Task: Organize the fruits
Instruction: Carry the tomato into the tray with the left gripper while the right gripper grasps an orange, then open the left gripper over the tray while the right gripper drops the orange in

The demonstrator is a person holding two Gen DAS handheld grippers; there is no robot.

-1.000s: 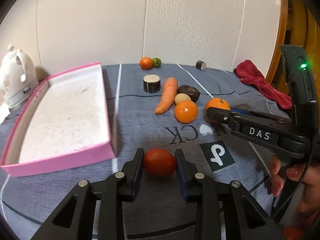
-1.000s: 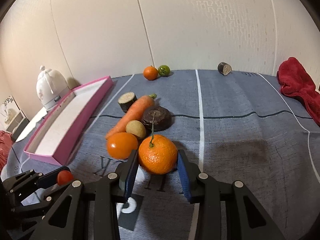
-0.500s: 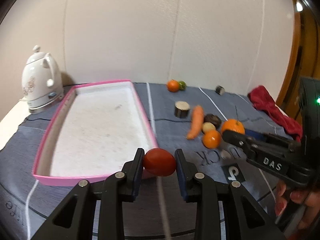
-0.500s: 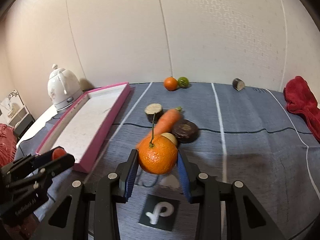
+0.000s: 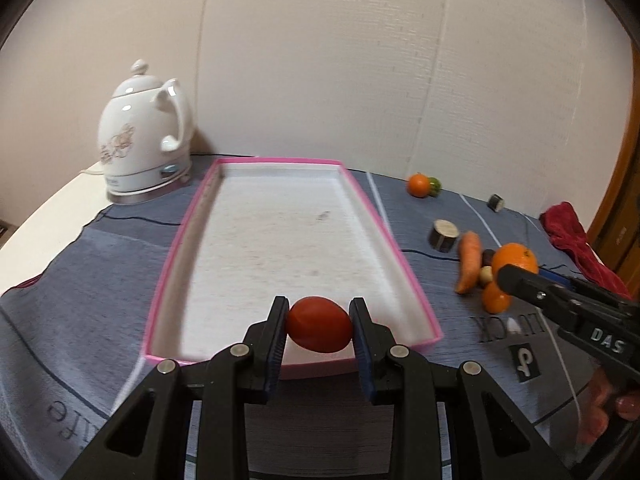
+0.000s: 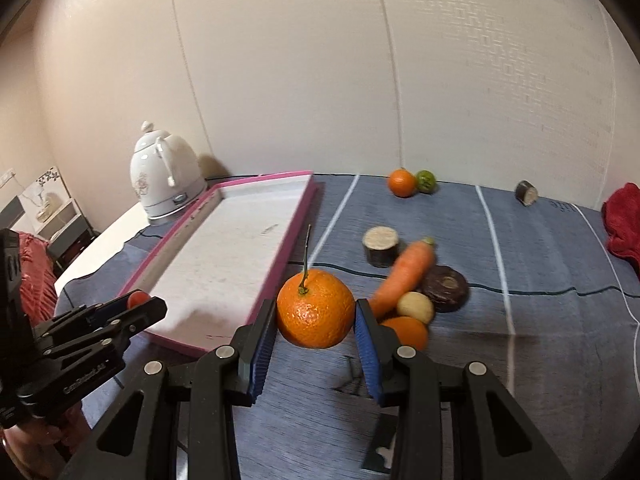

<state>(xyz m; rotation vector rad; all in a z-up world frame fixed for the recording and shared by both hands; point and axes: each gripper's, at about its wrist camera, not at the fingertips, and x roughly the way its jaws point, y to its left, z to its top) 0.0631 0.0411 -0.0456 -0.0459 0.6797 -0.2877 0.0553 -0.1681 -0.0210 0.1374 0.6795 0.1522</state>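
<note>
My left gripper (image 5: pixel 319 330) is shut on a red tomato (image 5: pixel 319 329), held just above the near end of the pink tray (image 5: pixel 412 276), whose white floor is bare. My right gripper (image 6: pixel 316 316) is shut on an orange with a green stem (image 6: pixel 315 309), lifted off the blue cloth to the right of the tray (image 6: pixel 298 216). In the left wrist view that orange (image 5: pixel 516 258) shows at the right in the other gripper's tip. In the right wrist view the tomato (image 6: pixel 137 299) peeks out of the left gripper at lower left.
On the cloth lie a carrot (image 6: pixel 404 272), a second orange (image 6: pixel 406 332), a pale round piece (image 6: pixel 416 307), a dark disc (image 6: pixel 445 288) and a cut stub (image 6: pixel 381 246). Farther back sit an orange (image 6: pixel 402 182), a green fruit (image 6: pixel 426 181) and a small stub (image 6: pixel 526 194). A white kettle (image 5: pixel 142 140) stands left; a red towel (image 5: pixel 572 236) lies right.
Both grippers have risen and swung left toward the tray with their fruit. The tomato now hangs over the tray's near end; the orange has left the pile of produce.
</note>
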